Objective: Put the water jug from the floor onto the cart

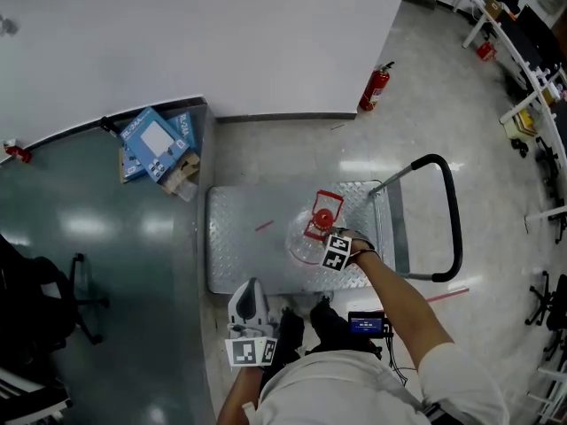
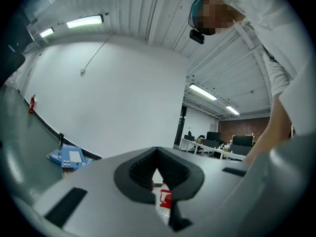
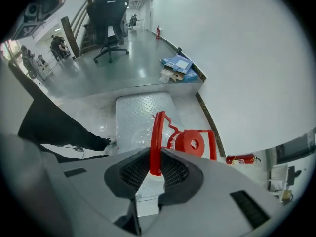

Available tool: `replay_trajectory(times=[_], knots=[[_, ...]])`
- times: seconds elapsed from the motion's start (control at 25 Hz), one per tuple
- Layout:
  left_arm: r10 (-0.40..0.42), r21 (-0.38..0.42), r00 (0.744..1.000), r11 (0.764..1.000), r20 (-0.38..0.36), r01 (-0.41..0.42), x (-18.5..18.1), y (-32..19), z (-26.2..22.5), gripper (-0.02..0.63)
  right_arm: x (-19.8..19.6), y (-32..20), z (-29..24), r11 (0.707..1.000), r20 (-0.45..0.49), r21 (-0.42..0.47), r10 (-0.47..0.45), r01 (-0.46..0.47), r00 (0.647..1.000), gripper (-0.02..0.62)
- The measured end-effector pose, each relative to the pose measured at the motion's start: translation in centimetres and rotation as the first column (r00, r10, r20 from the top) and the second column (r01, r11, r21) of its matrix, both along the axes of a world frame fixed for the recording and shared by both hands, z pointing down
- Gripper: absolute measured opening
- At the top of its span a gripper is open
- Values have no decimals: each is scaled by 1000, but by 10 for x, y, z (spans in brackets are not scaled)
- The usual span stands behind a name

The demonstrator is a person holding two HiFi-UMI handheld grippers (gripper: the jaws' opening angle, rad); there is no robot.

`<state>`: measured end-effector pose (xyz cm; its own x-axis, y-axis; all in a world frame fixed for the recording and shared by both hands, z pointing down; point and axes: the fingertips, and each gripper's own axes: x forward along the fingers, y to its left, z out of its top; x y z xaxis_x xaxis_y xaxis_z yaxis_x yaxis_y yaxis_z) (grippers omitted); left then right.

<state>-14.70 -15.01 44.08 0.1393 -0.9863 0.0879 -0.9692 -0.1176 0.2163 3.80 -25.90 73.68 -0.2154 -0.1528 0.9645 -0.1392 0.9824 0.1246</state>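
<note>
Masking the jug's (image 1: 301, 242) side, right tongs (image 3: 155, 158) clamp handle (image 3: 157, 130).

Cart (image 1: 248, 255): flat diamond-plate metal deck, black looped push handle at one end. Water jug (image 1: 301, 242): clear plastic, red cap and carry handle, upright, over deck's handle end.

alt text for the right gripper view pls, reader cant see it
The right gripper grips the red handle of a clear water jug, seen from above over the diamond-plate deck of a metal cart. Beyond it are a white wall, a fire extinguisher at the wall's foot, blue boxes and a black office chair.
</note>
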Motion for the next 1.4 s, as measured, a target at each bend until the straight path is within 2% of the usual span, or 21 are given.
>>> replay_trajectory(times=[0.16,0.4,0.56,0.76,1.2,1.32,1.4], knots=[[-10,-5,1000,1000,2,10,0,-9,4,3,0,-10,7,998,-11,52,-37,38,999,63],[-1,-25,1000,1000,9,2,3,-16,9,3,-4,20,33,996,-22,46,-80,81,997,63],[5,-25,1000,1000,14,-5,5,-19,10,3,-4,40,45,996,-18,54,-71,72,997,41],[12,-29,1000,1000,13,-12,8,-15,10,3,3,46,47,994,-11,108,-32,33,999,35],[3,-11,1000,1000,13,-3,5,-1,5,4,6,48,34,978,-35,191,-77,82,996,37],[5,2,1000,1000,8,-5,4,0,1,3,3,50,18,973,-1,217,-78,76,997,37],[11,11,1000,1000,7,-12,5,0,-3,3,-1,49,-5,970,76,241,-27,8,997,37]])
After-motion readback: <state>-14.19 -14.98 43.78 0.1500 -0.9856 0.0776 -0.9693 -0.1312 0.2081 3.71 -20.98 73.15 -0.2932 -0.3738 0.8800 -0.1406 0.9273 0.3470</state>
